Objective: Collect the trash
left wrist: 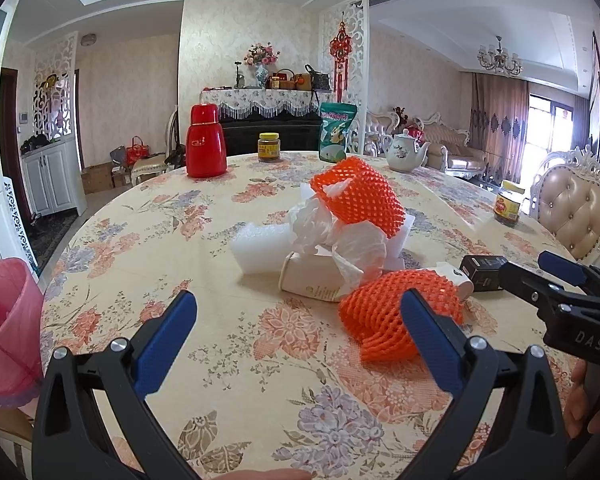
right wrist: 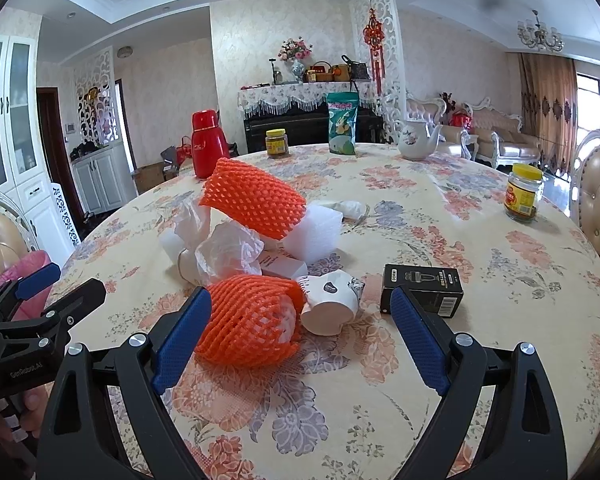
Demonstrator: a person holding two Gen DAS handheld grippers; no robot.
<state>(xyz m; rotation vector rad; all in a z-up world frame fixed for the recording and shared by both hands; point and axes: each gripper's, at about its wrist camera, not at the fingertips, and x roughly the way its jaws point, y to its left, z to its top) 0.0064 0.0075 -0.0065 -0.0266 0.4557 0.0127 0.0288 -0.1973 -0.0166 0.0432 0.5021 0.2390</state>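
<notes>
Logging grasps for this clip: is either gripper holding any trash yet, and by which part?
Nothing is held. The left gripper and right gripper are both open, with no trash pinched between their fingers.

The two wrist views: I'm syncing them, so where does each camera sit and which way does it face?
Left wrist: on the left gripper, jaws open, facing across the table at the trash pile; the right gripper shows at right.
Right wrist: on the right gripper, jaws open, facing the near orange foam net; the left gripper shows at left.
Shared: same net, red thermos.
</notes>
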